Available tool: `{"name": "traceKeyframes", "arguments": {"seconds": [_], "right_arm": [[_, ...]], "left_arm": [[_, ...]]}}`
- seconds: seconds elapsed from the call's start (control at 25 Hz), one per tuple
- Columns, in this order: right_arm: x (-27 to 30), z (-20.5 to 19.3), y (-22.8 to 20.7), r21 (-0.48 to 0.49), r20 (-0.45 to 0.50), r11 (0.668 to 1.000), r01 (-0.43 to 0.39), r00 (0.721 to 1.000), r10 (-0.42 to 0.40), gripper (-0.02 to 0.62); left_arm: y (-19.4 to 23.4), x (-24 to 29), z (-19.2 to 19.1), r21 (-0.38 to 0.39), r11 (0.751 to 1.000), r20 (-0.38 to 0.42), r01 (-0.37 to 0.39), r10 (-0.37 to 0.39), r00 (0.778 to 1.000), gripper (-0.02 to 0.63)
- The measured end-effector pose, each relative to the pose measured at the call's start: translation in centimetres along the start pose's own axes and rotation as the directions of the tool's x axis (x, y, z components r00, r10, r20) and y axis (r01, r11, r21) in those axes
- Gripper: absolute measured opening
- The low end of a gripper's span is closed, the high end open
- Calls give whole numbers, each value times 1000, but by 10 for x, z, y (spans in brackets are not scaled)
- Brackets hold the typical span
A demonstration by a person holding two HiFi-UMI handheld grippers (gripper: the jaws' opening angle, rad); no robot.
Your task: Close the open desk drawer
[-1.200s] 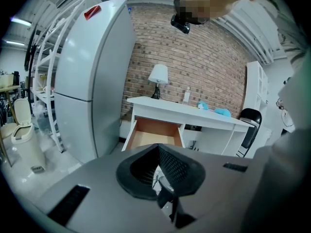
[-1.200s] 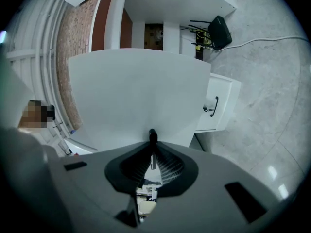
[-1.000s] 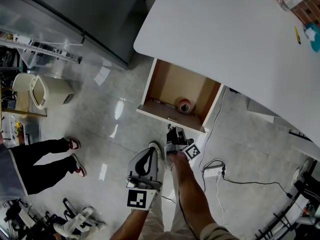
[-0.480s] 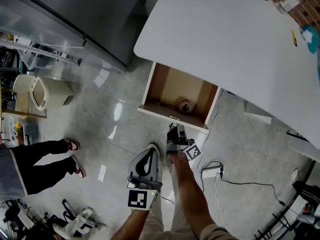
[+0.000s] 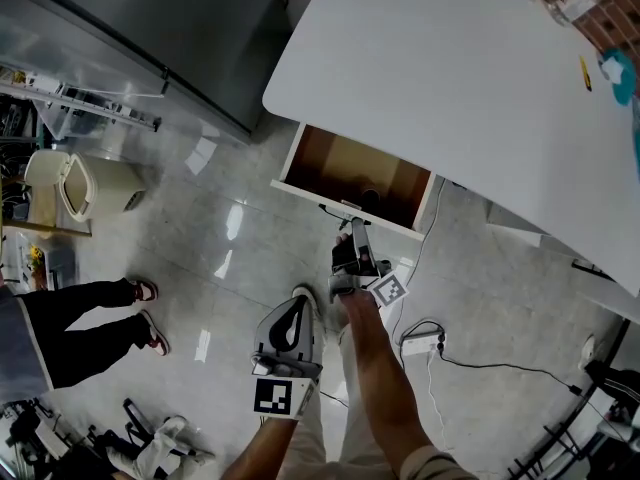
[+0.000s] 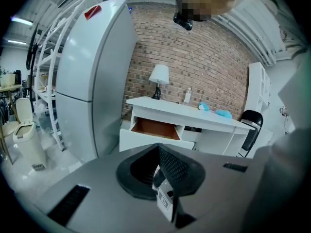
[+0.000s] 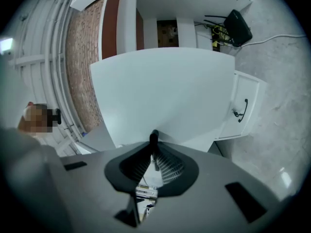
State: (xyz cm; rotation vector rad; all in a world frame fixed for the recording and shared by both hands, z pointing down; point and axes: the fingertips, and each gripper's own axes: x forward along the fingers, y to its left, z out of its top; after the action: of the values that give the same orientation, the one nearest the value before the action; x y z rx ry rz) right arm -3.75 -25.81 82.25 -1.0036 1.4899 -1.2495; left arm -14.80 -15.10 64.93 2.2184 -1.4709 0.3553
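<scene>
The white desk has one drawer partly out, its brown inside showing. My right gripper has its tips against the white drawer front, beside the small metal handle. In the right gripper view that drawer front fills the picture past my right gripper. Its jaws have just been opening a little, but the tips still look together with nothing between them. My left gripper hangs back low over the floor, shut and empty. From the left gripper the drawer shows well ahead.
A grey fridge stands left of the desk. A cream waste bin and a person's legs are at the left. A power strip with cable lies on the tiled floor. A cabinet door is beside the drawer.
The drawer has slid further in under the desk top. My right gripper has moved with it toward the desk, staying at the drawer front. The left gripper has not moved.
</scene>
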Motion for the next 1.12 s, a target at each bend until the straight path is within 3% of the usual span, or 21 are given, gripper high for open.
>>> {"name": "traceKeyframes", "arguments": {"seconds": [1.12], "right_arm": [[50, 40, -12, 2, 69, 1000, 29, 997, -29, 40]], "left_arm": [[-4, 16, 24, -5, 1000, 42, 14, -13, 999, 8]]}}
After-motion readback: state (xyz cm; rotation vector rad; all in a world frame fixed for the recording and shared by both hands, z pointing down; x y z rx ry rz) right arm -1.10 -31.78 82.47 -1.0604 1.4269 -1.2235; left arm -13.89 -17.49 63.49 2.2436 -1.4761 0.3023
